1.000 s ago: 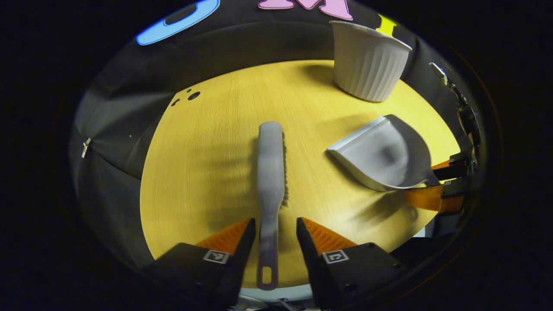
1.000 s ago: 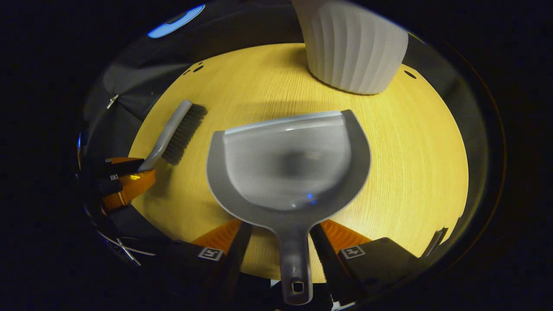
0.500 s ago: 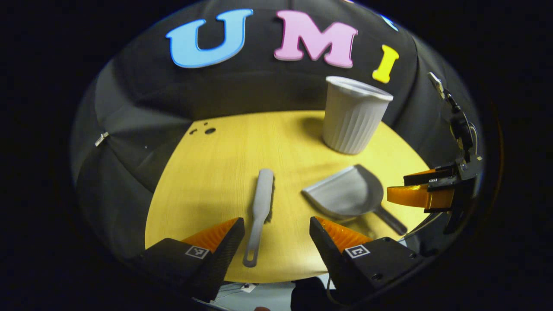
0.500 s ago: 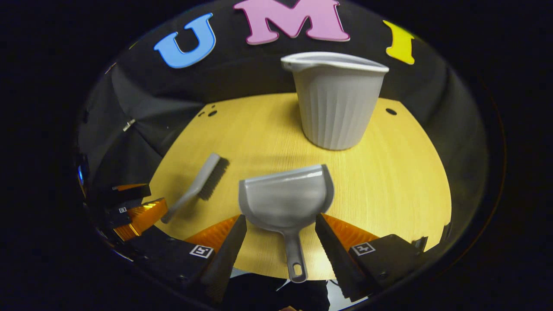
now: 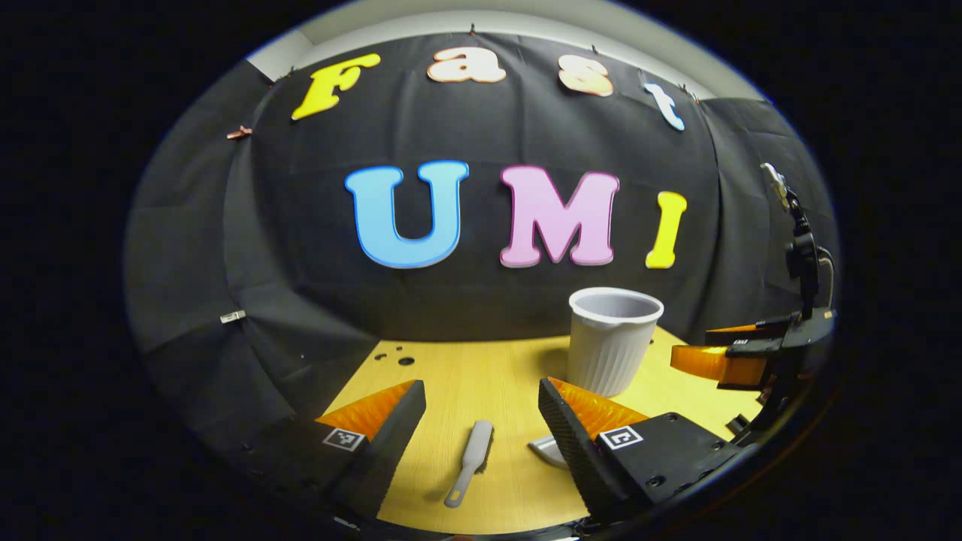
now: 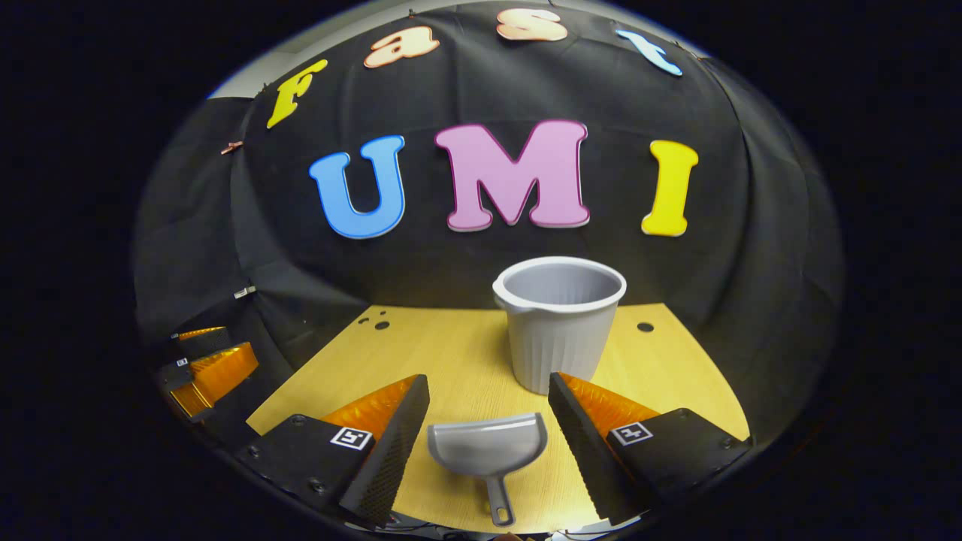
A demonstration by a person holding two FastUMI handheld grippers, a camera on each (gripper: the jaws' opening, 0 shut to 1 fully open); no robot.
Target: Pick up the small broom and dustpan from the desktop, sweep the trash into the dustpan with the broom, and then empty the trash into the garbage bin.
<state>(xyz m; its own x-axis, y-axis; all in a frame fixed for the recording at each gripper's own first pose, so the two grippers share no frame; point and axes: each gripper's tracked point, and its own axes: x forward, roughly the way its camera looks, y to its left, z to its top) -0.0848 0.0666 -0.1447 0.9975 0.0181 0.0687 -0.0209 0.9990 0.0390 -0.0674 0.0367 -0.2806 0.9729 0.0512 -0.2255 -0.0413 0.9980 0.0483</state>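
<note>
A small grey broom [image 5: 470, 461] lies flat on the wooden desktop [image 5: 443, 376], well below and ahead of my left gripper [image 5: 481, 394], which hangs open above the table. A grey dustpan [image 6: 487, 448] lies on the desktop [image 6: 451, 353] with its handle toward me, beneath my open right gripper [image 6: 488, 387]; its edge [image 5: 547, 449] peeks out by my left gripper's right finger. A white ribbed garbage bin [image 6: 560, 321] stands upright behind the dustpan, also seen as the bin [image 5: 612, 340] in the left gripper view. No trash shows on the table.
The other gripper [image 5: 740, 353] hovers at the right of the left gripper view, and the other gripper [image 6: 199, 364] shows at the left of the right gripper view. Small dark holes [image 6: 645, 327] mark the desktop. The black cloth wall [image 6: 481, 285] closes off the back.
Both grippers have let go and drawn up and back from the table. The broom and dustpan stay on the desktop and now look far smaller; more of the wall has come into sight.
</note>
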